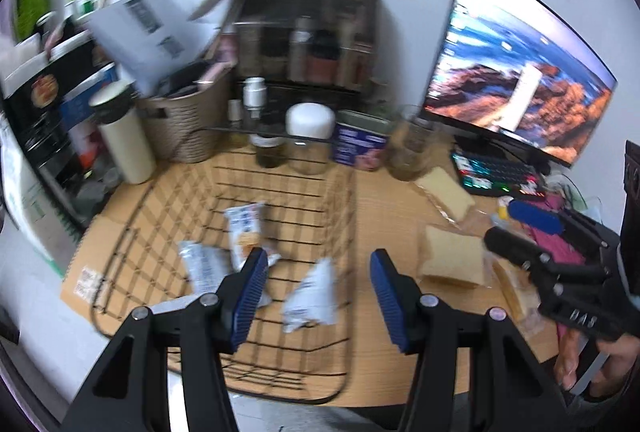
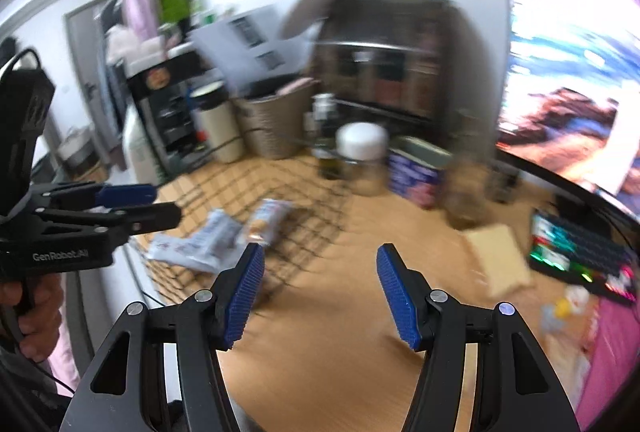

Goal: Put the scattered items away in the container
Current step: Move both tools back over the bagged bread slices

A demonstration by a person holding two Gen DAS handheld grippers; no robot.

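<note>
Left view: your left gripper (image 1: 318, 272), jaws apart and empty, over basket (image 1: 344, 216) holding three packets (image 1: 310, 296).
Right view: your right gripper (image 2: 320, 268), jaws apart and empty, over bare worktop (image 2: 328, 352).
Left view only: bread (image 1: 454, 260).

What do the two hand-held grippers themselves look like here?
Both are black linkage frames with silver pivot pins and ribbed blue finger pads. The left hand-held gripper shows white "GenRobot.AI" lettering and a black cable in the right wrist view. The right hand-held gripper matches.

Black wire basket (image 1: 344, 216), wood-look table (image 1: 392, 216).
</note>
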